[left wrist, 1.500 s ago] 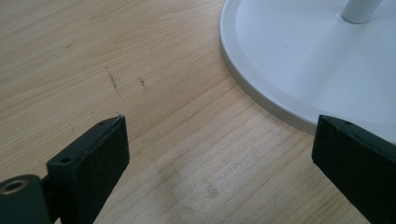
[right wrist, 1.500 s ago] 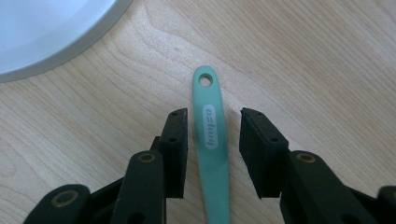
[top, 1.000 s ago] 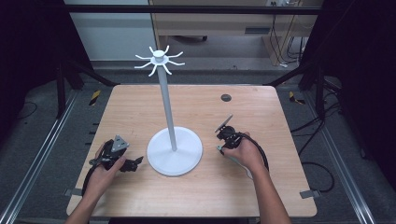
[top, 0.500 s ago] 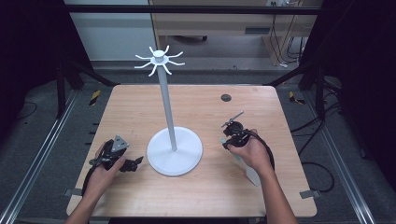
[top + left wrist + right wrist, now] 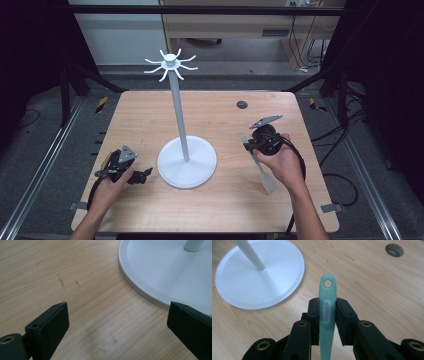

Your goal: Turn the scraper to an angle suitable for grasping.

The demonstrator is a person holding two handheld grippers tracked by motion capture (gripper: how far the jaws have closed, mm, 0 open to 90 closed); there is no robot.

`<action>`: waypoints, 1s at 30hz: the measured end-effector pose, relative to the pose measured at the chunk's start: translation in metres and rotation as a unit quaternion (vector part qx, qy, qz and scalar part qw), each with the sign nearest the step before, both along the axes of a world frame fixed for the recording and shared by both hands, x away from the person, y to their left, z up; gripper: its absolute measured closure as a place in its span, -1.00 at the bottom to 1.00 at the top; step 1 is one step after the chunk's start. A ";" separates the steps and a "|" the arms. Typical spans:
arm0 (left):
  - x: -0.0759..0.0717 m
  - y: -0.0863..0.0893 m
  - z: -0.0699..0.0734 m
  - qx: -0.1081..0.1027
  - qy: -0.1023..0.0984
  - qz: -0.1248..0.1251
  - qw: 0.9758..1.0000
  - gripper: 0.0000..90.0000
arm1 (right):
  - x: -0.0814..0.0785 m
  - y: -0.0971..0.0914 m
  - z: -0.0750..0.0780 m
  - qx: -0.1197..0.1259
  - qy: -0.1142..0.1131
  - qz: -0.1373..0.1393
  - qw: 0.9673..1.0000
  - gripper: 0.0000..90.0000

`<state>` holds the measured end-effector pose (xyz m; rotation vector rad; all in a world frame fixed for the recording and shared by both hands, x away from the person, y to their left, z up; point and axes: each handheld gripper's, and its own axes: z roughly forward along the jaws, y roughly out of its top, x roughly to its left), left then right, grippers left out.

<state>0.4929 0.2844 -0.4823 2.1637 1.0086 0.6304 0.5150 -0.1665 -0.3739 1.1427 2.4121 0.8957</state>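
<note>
A white stand rises from a round base [image 5: 187,162] in the middle of the wooden table [image 5: 220,112], its thin pole topped by a ring of hooks [image 5: 171,64]. My right gripper [image 5: 250,145] is to the right of the base, shut on the handle of a mint-green spatula [image 5: 327,293]. The handle's end, with its hanging hole, sticks out past the jaws toward the base [image 5: 259,277]. The pale blade [image 5: 266,181] shows below the hand. My left gripper [image 5: 146,173] rests left of the base, open, with bare wood between its fingers [image 5: 53,320] and the base rim [image 5: 140,287] just ahead.
A small dark round hole [image 5: 242,104] lies in the tabletop at the back right, also in the right gripper view [image 5: 394,250]. Metal rails run along both sides of the table. A black frame bar crosses overhead at the back.
My right hand has shifted a little to the right and turned, carrying the spatula; its blade now shows below the hand. The left gripper has stayed put.
</note>
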 end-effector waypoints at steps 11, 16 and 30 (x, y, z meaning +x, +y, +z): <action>0.000 0.001 0.000 0.000 0.001 0.001 1.000 -0.92 | -0.012 -0.011 0.033 0.043 -0.043 -0.007 0.998 0.66; 0.000 0.000 0.000 0.001 0.000 -0.001 1.000 -0.92 | -0.017 -0.010 0.045 0.056 -0.065 -0.001 0.996 0.66; -0.001 0.000 0.000 0.000 0.001 -0.001 1.000 -0.92 | -0.027 0.001 0.070 0.096 -0.109 0.017 0.989 0.66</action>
